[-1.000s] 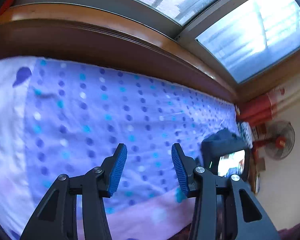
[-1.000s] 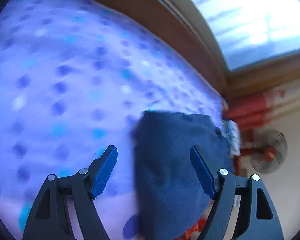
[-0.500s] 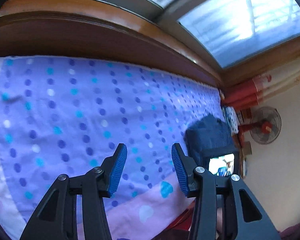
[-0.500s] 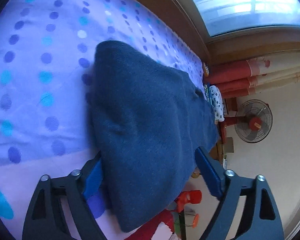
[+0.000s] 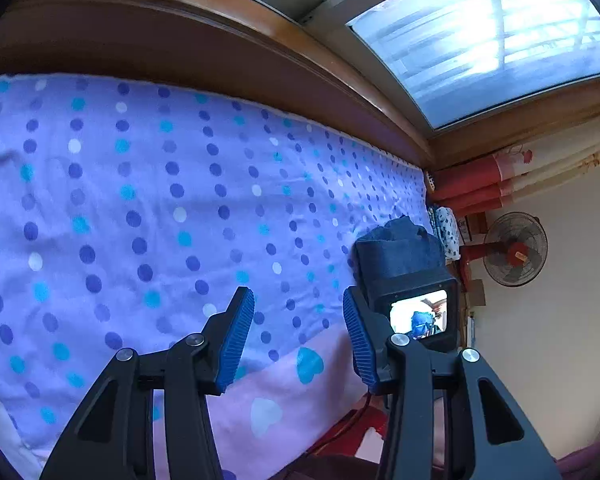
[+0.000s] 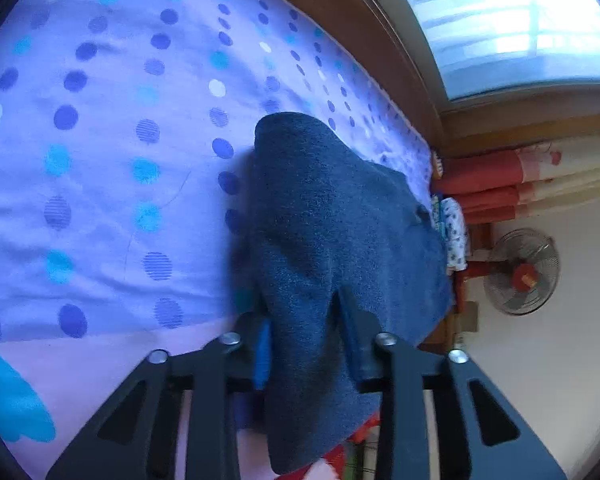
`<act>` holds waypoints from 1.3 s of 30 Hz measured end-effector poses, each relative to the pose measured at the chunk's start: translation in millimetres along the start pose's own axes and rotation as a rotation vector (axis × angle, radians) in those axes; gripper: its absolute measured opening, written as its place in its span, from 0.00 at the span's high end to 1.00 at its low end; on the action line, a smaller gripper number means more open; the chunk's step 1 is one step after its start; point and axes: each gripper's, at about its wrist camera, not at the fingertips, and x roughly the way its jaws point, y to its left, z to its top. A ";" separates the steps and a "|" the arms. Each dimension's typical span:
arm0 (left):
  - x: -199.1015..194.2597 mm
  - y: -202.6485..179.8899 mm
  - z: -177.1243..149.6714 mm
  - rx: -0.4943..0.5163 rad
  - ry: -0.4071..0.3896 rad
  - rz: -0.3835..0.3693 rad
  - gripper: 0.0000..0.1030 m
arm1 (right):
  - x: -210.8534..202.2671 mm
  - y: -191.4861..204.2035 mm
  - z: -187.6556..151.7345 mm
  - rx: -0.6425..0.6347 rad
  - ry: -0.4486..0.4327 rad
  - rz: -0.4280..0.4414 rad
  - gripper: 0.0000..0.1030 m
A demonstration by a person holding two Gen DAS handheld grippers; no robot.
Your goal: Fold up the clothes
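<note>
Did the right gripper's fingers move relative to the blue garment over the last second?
Yes. The right gripper advanced over the garment lying on the dotted sheet; its fingers, then wide apart, are closing and now pinch the near edge.

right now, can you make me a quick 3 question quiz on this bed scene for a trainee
1. Multiple choice: what is between the fingers of the right gripper? A) a white pillow B) the dark blue garment C) nothing
2. True or false: the left gripper holds a corner of the garment.
3. Fill in: the garment lies on a bedsheet patterned with ____.

Key: 1 B, the jaws are closing on it. 2 false, its jaws stand apart over bare sheet. 3 dots.
</note>
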 end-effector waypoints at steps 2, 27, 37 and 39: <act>-1.6 2.4 -0.3 -0.005 -0.004 -0.003 0.55 | 1.4 -10.9 0.7 0.030 -0.005 0.037 0.81; 149.7 -133.9 -19.6 -0.155 -0.157 -0.017 0.55 | 100.2 -294.3 -40.5 0.223 -0.021 1.057 0.83; 176.1 -164.1 -21.0 -0.151 -0.136 0.037 0.55 | 219.6 -322.5 -51.0 0.318 0.049 1.400 0.83; 179.2 -169.6 -19.8 -0.140 -0.132 0.043 0.55 | 236.6 -321.7 -53.6 0.334 0.062 1.448 0.83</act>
